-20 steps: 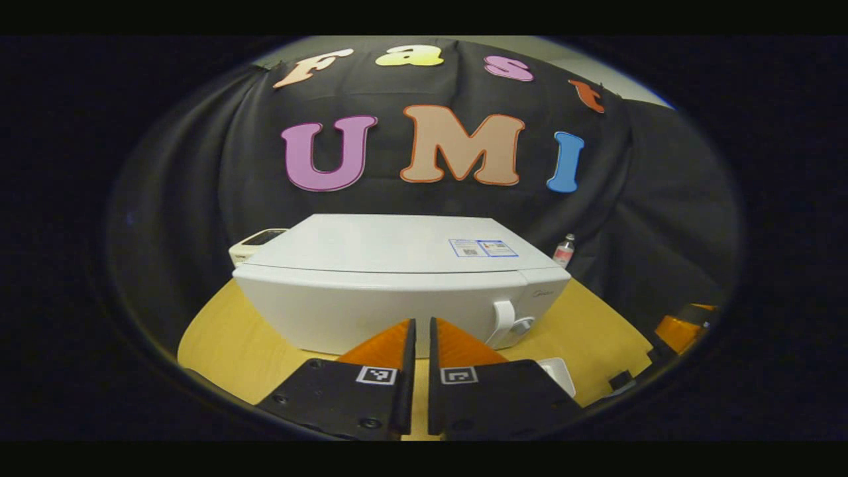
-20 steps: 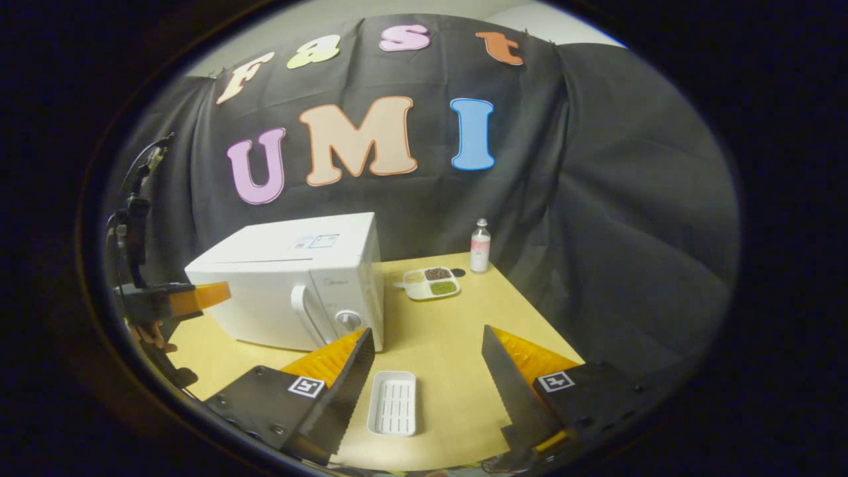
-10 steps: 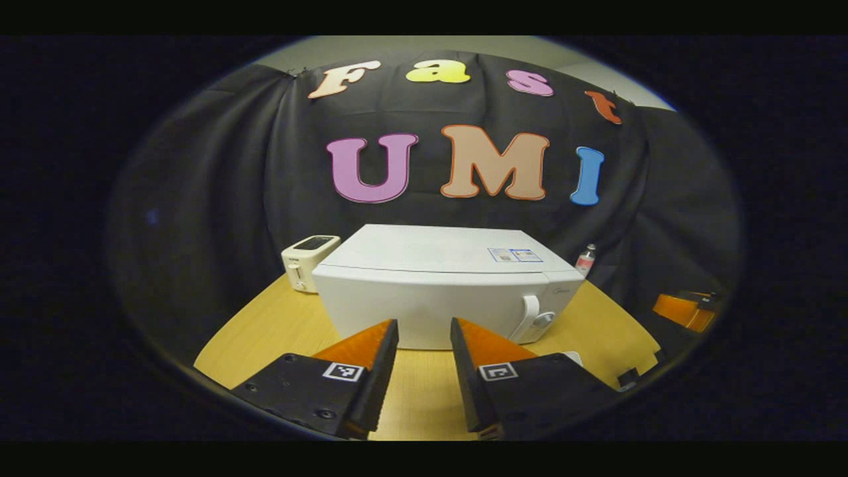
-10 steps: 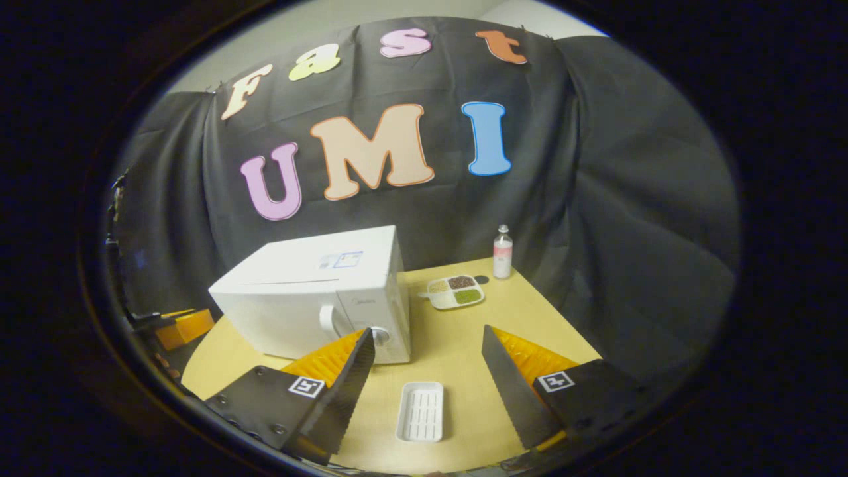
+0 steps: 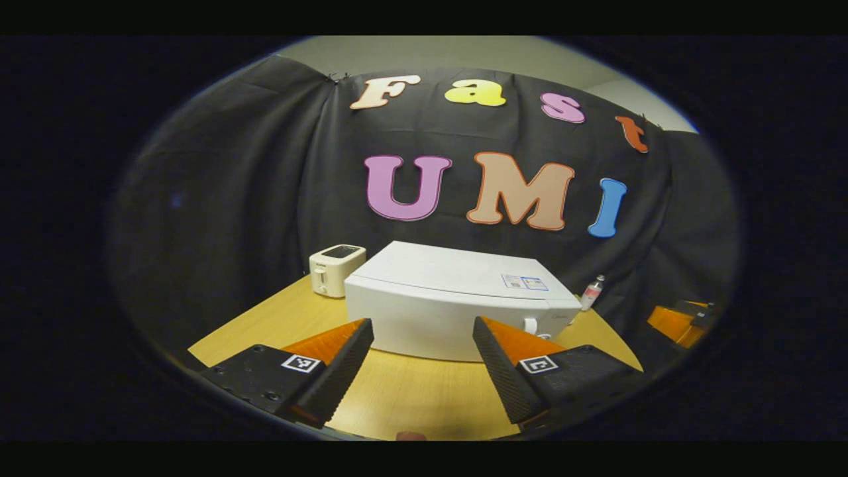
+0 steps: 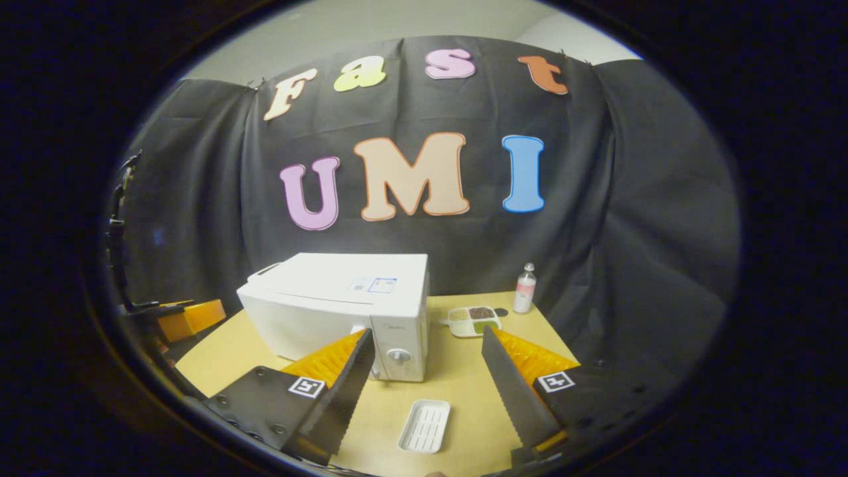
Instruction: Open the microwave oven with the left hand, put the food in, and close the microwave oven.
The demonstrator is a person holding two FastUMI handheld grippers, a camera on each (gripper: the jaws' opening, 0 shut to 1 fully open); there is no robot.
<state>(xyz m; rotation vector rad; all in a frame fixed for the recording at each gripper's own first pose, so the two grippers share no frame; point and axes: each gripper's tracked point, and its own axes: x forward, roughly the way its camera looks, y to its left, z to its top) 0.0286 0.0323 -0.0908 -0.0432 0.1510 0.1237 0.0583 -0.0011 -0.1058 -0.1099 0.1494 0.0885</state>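
Microwave [image 5: 457, 308] door closed, table [image 5: 424, 391] bare before it

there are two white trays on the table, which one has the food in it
The divided tray farther back, beside the small bottle, holds food in its compartments. The ribbed tray in front of the microwave is empty.

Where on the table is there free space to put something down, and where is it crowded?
Bare table lies in front of the microwave, between it and the near edge; only the white empty tray sits there. More bare wood lies left of the microwave, in front of the toaster. The back right corner is crowded: food tray and bottle.
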